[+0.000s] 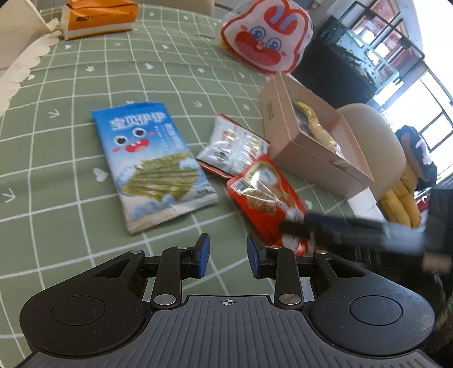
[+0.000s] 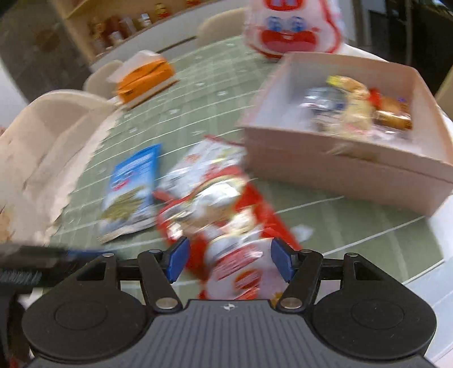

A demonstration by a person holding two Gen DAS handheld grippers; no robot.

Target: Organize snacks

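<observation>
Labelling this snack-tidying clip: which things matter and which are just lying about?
Job: red snack packet, white packet, blue seaweed packet, pink box, right tongs.
Lying about: orange tissue pack, rabbit-face bag.

A matt green cloth (image 1: 70,85) with a white printed grid is spread over the table. The red snack packet (image 1: 263,192) and the blue seaweed packet (image 1: 153,164) are made of glossy plastic film. The pink box (image 1: 311,158) is formed of smooth matt cardboard. The gripper bodies are moulded in ribbed matt black plastic, with blue pads (image 1: 204,256) fitted.
</observation>
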